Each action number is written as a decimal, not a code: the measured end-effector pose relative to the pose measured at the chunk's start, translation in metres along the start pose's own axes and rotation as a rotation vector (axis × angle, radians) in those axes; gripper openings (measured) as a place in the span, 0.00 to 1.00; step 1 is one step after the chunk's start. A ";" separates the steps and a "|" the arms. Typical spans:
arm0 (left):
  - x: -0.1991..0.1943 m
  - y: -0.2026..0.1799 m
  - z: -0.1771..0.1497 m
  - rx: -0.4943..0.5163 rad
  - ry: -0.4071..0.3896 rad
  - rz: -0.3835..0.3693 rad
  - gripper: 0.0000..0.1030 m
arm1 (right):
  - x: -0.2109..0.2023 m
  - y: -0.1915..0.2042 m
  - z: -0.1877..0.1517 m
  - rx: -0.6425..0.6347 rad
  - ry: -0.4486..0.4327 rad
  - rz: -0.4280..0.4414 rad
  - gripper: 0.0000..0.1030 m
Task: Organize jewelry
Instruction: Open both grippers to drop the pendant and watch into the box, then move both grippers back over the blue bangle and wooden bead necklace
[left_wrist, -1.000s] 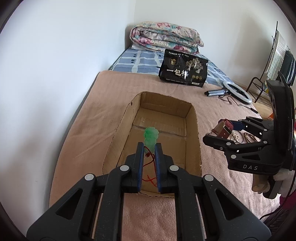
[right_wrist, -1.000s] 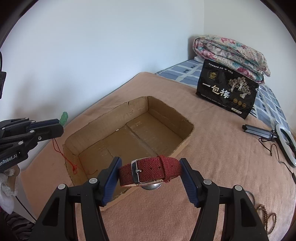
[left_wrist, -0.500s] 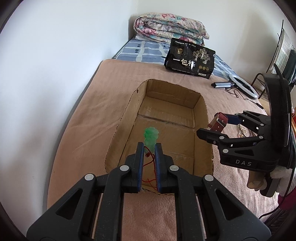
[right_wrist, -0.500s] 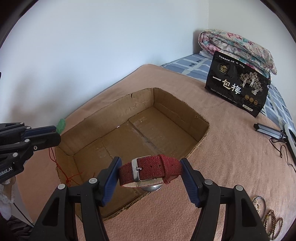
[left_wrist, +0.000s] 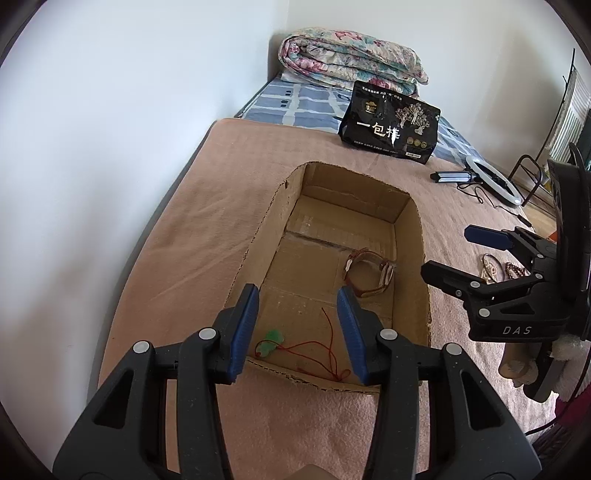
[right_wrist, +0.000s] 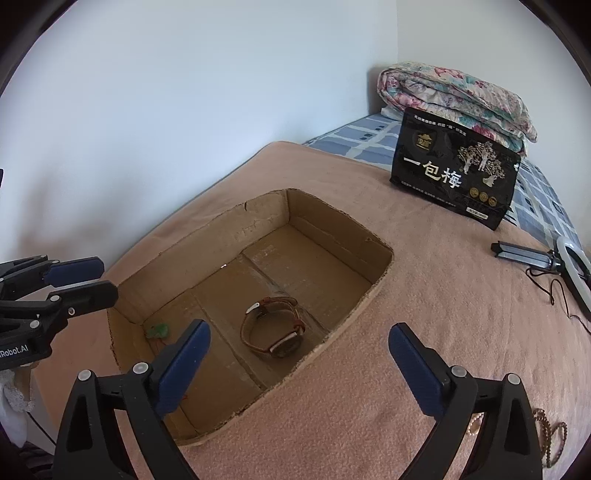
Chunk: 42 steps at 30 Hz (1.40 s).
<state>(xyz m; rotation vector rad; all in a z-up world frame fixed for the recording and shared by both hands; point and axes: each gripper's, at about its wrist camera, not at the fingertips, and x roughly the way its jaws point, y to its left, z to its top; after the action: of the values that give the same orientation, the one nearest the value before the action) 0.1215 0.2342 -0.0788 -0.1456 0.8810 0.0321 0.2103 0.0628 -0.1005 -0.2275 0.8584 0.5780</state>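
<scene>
Both tongs empty above the box on the bed

Left tongs and right tongs tilt down over the box, jaws just opened, nothing between them. The pendant and watch lie on its floor. A pink blanket covers the bed; only the left view shows the pendant's red cord.

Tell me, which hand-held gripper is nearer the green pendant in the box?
Left. The left hand-held gripper hangs open just above the green pendant; the right hand-held gripper sits farther off, over the watch.
</scene>
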 end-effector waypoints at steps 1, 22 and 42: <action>0.000 0.000 -0.001 0.000 0.000 0.000 0.43 | -0.001 -0.001 -0.001 0.003 0.000 -0.003 0.96; -0.011 -0.068 -0.002 0.142 -0.039 -0.052 0.43 | -0.062 -0.062 -0.027 0.083 -0.032 -0.074 0.99; -0.008 -0.152 0.000 0.253 -0.015 -0.186 0.66 | -0.126 -0.193 -0.083 0.257 0.018 -0.263 1.00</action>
<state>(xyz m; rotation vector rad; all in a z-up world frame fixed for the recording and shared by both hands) 0.1300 0.0836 -0.0557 0.0096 0.8463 -0.2510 0.2008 -0.1789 -0.0647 -0.1092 0.8945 0.2174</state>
